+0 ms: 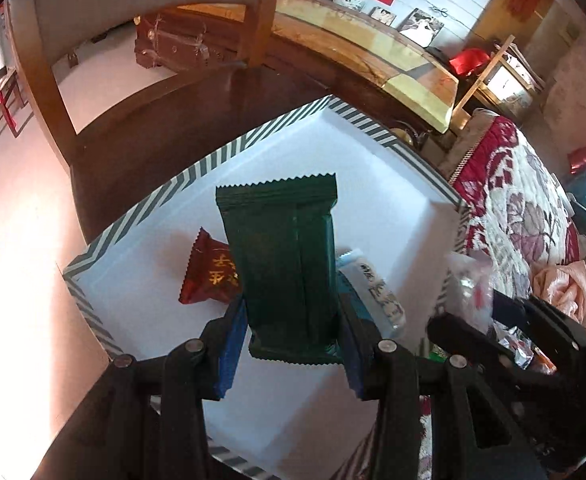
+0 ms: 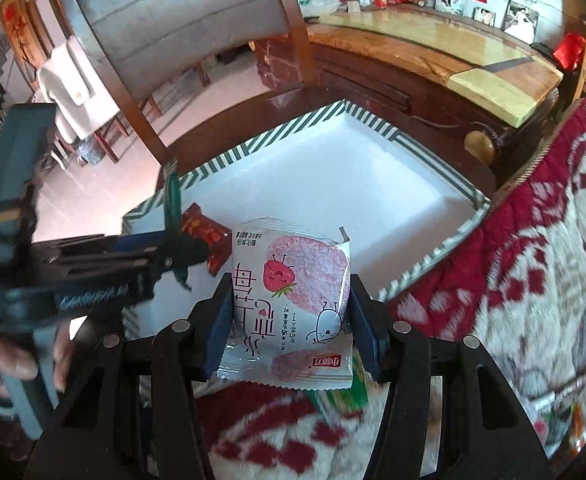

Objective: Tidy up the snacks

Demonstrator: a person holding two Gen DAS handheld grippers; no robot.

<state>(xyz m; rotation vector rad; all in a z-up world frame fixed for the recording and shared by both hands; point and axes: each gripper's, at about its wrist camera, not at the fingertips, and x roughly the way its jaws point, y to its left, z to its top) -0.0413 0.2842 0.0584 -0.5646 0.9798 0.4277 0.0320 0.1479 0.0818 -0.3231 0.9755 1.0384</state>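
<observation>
Green snack packet (image 1: 281, 264) pinched by left gripper (image 1: 291, 320), strawberry packet (image 2: 293, 300) clamped in right gripper (image 2: 289, 320), over striped tray (image 1: 197, 168)

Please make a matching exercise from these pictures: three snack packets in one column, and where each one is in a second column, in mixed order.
1. dark green packet
2. white strawberry packet
3. red packet

A. lying in the white tray
B. held by the right gripper
C. held by the left gripper

Pairs: 1-C, 2-B, 3-A
</observation>
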